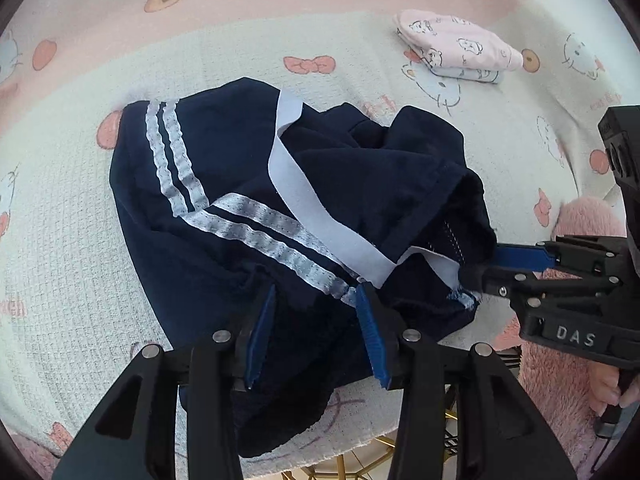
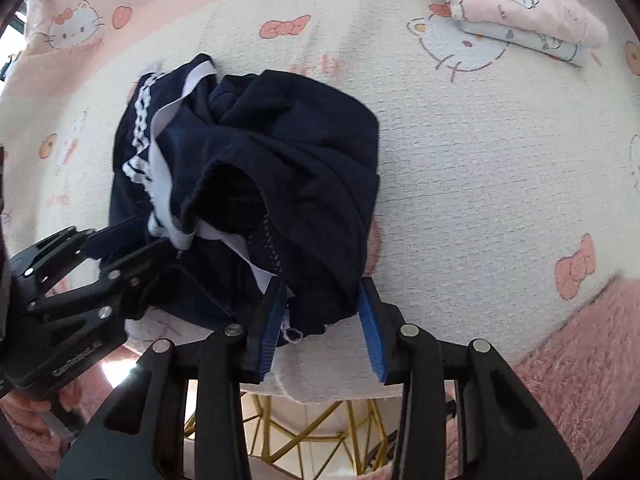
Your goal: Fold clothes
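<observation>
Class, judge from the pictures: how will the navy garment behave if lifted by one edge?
The navy garment already lies in soft crumpled folds, so it will probably droop limply. It looks thin, likely light. Its white band may twist.

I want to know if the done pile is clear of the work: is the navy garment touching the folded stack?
Apart. The left wrist view shows bare blanket between the navy garment and the folded stack.

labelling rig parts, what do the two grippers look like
Both are matte black linkage frames with silver rivets and ribbed blue finger pads. The right gripper carries raised "DAS" lettering on its body; the left gripper has small white lettering, too blurred to read.
</observation>
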`<state>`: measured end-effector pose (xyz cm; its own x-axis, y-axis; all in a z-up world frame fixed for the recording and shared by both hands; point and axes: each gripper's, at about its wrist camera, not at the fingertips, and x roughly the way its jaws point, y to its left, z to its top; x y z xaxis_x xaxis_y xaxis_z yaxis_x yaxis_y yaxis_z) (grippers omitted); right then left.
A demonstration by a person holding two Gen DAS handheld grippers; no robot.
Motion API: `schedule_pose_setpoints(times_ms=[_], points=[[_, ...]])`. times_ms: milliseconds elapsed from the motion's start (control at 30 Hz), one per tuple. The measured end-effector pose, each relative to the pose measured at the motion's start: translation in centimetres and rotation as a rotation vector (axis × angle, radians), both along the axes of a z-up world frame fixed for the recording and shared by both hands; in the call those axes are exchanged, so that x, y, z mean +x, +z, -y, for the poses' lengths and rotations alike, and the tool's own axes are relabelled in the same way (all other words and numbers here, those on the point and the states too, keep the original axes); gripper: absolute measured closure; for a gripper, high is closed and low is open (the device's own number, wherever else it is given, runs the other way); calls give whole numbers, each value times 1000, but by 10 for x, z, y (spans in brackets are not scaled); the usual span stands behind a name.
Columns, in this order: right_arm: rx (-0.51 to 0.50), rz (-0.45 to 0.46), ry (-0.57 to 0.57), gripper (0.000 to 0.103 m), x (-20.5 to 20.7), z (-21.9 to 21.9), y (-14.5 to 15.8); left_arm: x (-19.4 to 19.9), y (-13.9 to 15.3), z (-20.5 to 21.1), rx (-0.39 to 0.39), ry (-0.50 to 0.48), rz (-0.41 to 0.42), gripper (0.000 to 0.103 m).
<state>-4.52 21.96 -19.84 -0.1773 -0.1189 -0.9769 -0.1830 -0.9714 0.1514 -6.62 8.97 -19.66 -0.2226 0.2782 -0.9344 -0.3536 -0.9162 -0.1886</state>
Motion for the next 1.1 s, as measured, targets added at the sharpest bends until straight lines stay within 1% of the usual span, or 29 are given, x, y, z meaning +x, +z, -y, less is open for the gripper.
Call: schedule_pose_setpoints(times_ms=[67, 100, 133, 200, 267, 333, 467, 533, 600, 633, 667, 700, 800, 900, 967, 1000, 1033, 1100], points=[[-47, -2, -32, 70, 1, -7, -1, 5, 2, -3, 0, -16, -11, 59], [-64, -4, -41, 77, 1, -9, 0, 7, 2, -5, 3, -24, -11, 59], [-76, -10, -41, 80, 1, -10, 2, 7, 2, -6, 7, -27, -10, 59], [-77, -29, -34, 82, 1, -7, 8, 9, 7, -7, 14, -25, -24, 58], [-88, -69, -16, 85, 2, -3, 18, 9, 11, -10, 40, -24, -34, 58], [-106, -100, -4, 86, 2, 1, 27, 9, 15, -13, 53, -26, -43, 55], [-125, -130, -2, 87, -2, 4, 36, 8, 12, -24, 23, -45, -53, 53], [-136, -134, -8, 87, -1, -2, 38, 7, 4, -32, -33, -55, -48, 53], [-129, -122, -13, 87, -3, -4, 34, 7, -4, -34, -67, -63, -42, 54], [-121, -115, -14, 87, -4, -6, 30, 7, -2, -32, -74, -56, -54, 57], [-113, -108, -14, 87, -6, -8, 26, 8, 1, -29, -78, -44, -71, 73], [-102, -101, -15, 87, -6, -9, 22, 7, 5, -23, -88, -12, -80, 86], [-56, -80, -15, 85, -6, -12, 15, 1, 14, 6, -113, 100, -92, 89], [-43, -57, -3, 85, -10, -13, 9, -4, 23, 39, -129, 207, -99, 89], [-10, -40, 6, 81, -10, -10, 6, -6, 26, 63, -152, 271, -107, 89], [7, -31, 7, 78, -9, -9, 5, -5, 26, 72, -145, 286, -101, 89], [8, -26, 5, 78, -9, -9, 4, -5, 27, 79, -125, 296, -91, 89], [-5, -18, 6, 78, -8, -10, 3, -2, 28, 89, -50, 293, -70, 89]])
